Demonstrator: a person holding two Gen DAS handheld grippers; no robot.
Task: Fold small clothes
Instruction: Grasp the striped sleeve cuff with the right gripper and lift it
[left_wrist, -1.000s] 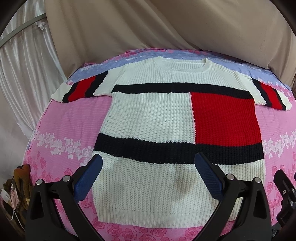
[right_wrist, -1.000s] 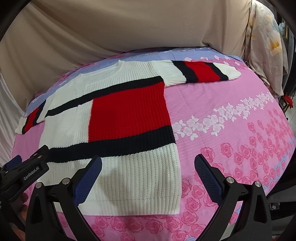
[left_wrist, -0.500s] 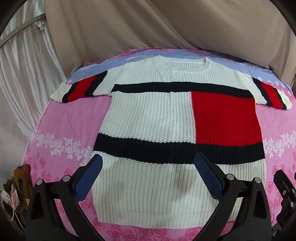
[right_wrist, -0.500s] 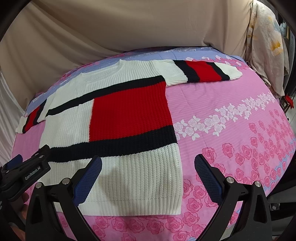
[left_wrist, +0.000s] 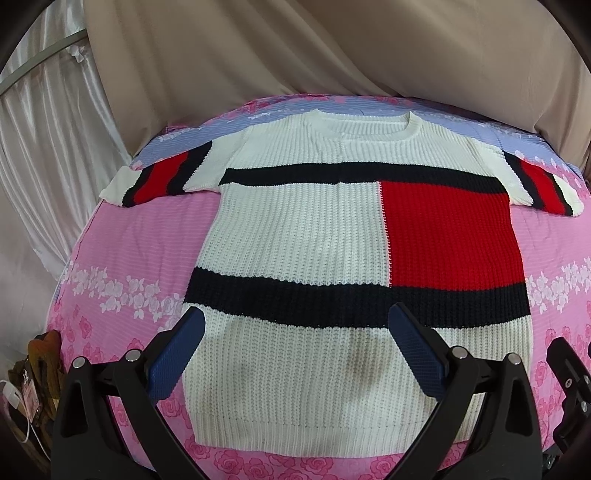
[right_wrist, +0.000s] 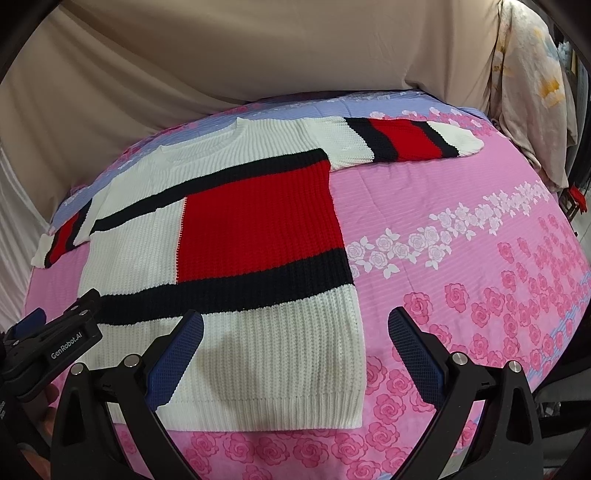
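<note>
A knit sweater (left_wrist: 295, 236) is lying flat on the pink rose-print bedsheet (right_wrist: 461, 258), beige drapes (left_wrist: 332, 48) hanging behind; both grippers (left_wrist: 295, 332) (right_wrist: 295, 332) are gaping, released.

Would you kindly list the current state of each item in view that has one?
Knit sweater: spread flat, front up, unfolded, sleeves out.
Left gripper: open, empty, above the sweater's hem.
Right gripper: open, empty, over the sweater's lower right corner.
Floral bedsheet: spread out under the sweater.

White, red, black sweater (left_wrist: 295, 236); pink floral sheet (right_wrist: 461, 258).
</note>
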